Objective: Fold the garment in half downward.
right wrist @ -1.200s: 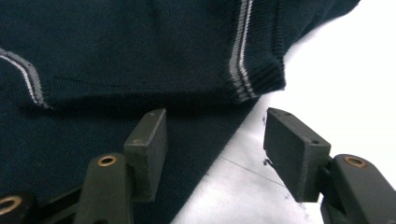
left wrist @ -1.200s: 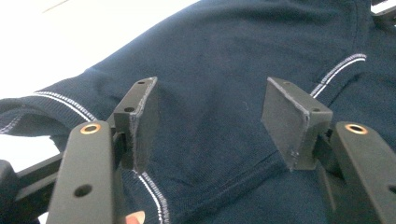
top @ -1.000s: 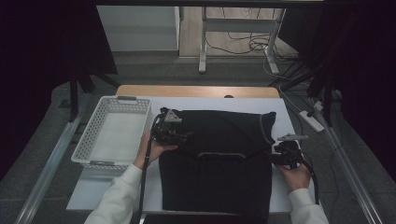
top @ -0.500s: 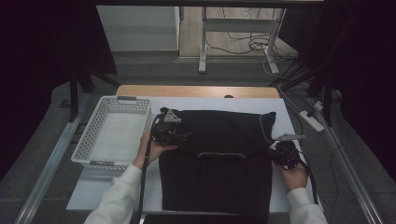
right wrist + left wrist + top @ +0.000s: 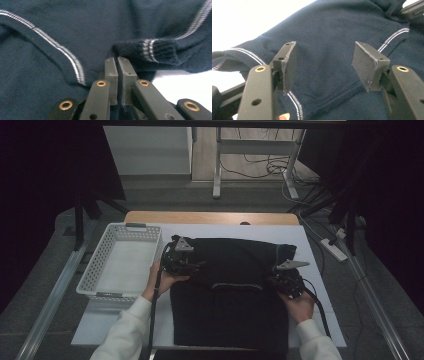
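The left gripper's fingers stand wide apart, released, hovering over the dark navy sweater with nothing between them. The right gripper's jaws are pressed together at the sweater's right edge, just below a ribbed cuff with pale stripes; whether cloth is pinched between them I cannot tell. In the high view the person's hands hold both grippers at the sweater's two sides, mid-table. The sweater lies folded on the white table top. Left of it sits a white basket; beyond, a wooden table edge.
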`<state>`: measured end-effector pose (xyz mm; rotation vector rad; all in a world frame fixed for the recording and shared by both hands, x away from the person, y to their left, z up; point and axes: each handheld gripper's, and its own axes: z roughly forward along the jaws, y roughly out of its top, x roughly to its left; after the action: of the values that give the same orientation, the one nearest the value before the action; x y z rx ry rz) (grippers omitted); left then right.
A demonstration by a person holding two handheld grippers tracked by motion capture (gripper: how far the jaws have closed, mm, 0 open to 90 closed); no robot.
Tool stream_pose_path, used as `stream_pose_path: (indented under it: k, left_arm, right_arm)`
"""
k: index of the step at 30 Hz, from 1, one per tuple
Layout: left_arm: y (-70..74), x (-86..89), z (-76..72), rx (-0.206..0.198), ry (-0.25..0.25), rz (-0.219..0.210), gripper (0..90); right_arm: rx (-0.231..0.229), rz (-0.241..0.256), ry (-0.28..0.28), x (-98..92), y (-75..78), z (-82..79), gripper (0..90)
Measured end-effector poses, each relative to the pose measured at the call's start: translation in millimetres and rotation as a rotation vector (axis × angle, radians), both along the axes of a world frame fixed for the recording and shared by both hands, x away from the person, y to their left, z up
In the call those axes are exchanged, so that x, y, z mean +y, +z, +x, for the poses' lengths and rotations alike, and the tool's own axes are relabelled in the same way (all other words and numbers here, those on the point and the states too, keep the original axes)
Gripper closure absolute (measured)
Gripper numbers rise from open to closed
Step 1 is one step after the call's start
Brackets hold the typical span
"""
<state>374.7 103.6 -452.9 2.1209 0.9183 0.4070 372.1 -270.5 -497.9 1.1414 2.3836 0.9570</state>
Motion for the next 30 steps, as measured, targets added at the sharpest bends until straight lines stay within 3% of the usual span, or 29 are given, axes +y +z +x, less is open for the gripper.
stream_pose_path:
  k: [6, 9, 11, 13, 18, 23, 30]
  left_arm:
    - [-0.7, 0.5, 0.5, 0.004, 0.001, -0.001, 37.3]
    - [-0.3, 0.7, 0.1, 0.002, 0.002, -0.001, 37.3]
    - [-0.1, 1.2, 0.0, 0.001, 0.003, -0.001, 37.3]
    - [0.0, 1.7, 0.0, -0.001, 0.003, -0.001, 37.3]
    - [0.2, 1.3, -0.3, -0.002, 0.003, 0.002, 37.3]
    - [-0.3, -0.8, -0.4, -0.002, -0.001, 0.008, 37.1]
    - [0.1, -1.1, -0.7, -0.006, 0.001, 0.011, 37.0]
  right_arm:
    - [-0.003, -0.003, 0.006, 8.2, -6.7, -2.4, 84.5]
    - [0.017, 0.038, 0.012, 2.5, -3.6, -2.1, 72.6]
    - [0.003, 0.05, 0.011, -4.3, 3.2, -3.8, 65.4]
    - [-0.033, 0.073, -0.021, -14.5, 13.1, -6.3, 58.9]
    - [-0.097, 0.127, -0.14, -51.1, 30.8, -4.8, 54.0]
    - [-0.088, 0.109, -0.248, -74.7, 25.3, 8.9, 51.9]
    - [-0.052, 0.078, -0.297, -79.2, 10.9, 40.7, 50.9]
